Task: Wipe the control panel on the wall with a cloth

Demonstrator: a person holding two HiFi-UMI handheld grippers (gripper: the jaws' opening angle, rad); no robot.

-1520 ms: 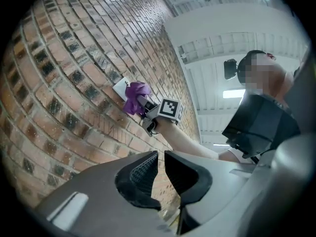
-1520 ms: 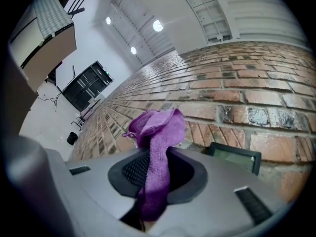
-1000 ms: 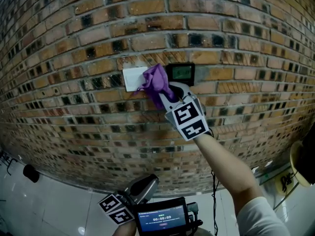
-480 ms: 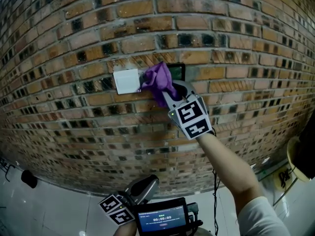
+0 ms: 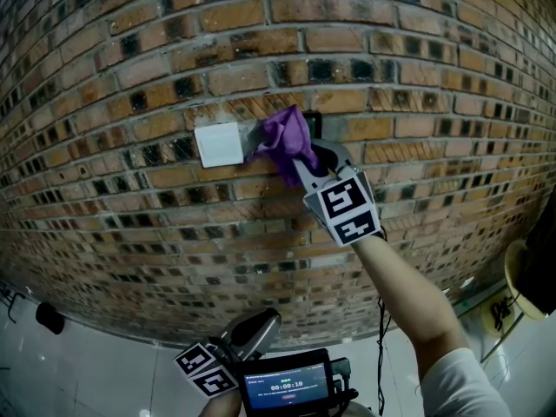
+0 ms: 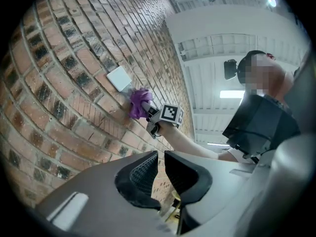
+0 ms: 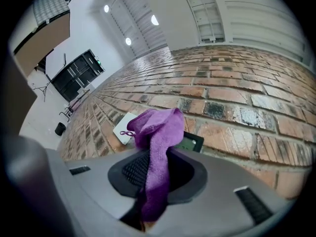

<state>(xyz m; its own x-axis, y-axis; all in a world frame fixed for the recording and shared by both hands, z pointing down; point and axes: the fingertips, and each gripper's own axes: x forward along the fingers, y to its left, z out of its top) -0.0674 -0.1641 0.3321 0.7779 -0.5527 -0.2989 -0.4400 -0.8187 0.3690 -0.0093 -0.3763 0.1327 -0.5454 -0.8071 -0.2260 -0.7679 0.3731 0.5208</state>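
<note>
Brick wall (image 5: 130,59) in worn orange and brown fills nearly the whole head view, with pale glossy floor (image 5: 87,380) along its foot.

Nearest the person, the left gripper (image 6: 161,157) hangs low and well away from the wall. Its fingers (image 6: 143,174) are drawn together with only a thin slit between them, and nothing is in it. Just beside it in the head view is a small screen (image 5: 285,389) with lit digits, too small to read.

Farther out, the person's right arm (image 5: 400,294) reaches up and forward to the right gripper (image 7: 158,167), whose marker cube (image 5: 347,211) faces the head camera. Its fingers (image 7: 136,169) pinch a purple cloth (image 7: 160,132). One strip of the cloth runs down between them, and the rest bunches beyond the fingertips.

At the wall, the bunched cloth (image 5: 285,137) lies over the control panel (image 5: 314,124) and covers most of it in the head view, leaving only a dark edge at the right. The right gripper view shows more of the panel: a black frame (image 7: 190,142) with a greenish display, partly behind the cloth. Whether the cloth presses on the panel face cannot be told.

Just left of the panel, a white wall plate (image 5: 219,144) sits flat on the bricks, and the cloth's left edge comes close to it.
</note>
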